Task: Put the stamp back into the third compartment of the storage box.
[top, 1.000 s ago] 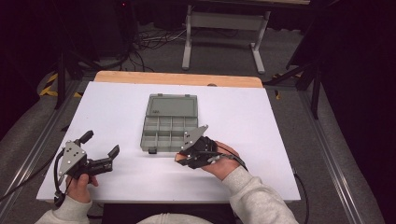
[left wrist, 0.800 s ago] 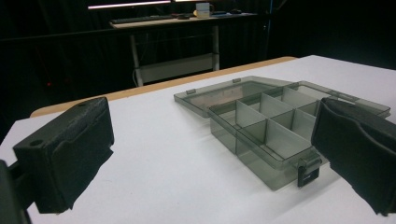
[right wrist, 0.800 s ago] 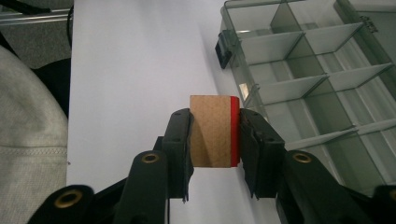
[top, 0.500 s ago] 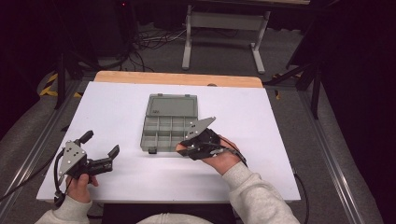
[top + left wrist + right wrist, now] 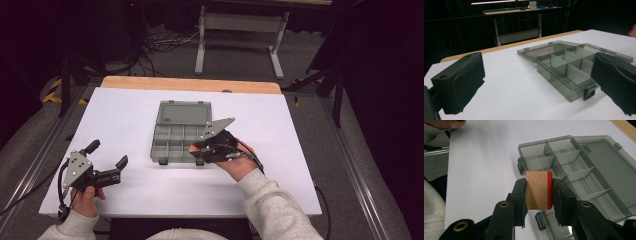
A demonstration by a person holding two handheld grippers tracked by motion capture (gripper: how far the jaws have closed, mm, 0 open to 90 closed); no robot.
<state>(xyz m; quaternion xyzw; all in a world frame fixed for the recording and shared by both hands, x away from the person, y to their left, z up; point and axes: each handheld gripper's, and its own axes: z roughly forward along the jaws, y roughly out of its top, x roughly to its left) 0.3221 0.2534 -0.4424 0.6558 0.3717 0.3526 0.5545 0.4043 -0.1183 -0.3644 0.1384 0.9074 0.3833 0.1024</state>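
Placement is not yet done: right hand-held gripper point(image 5: 539, 192) pinches a small tan wooden block with a red face point(image 5: 539, 190) at centre frame, above the open grey-tinted plastic compartment box point(image 5: 584, 167); left hand-held gripper point(image 5: 107, 162), spread, waits lower left over the white tabletop point(image 5: 125, 120).

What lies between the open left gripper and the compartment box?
Only bare white table separates the left gripper from the compartment box; the high view and the left gripper view both show this.
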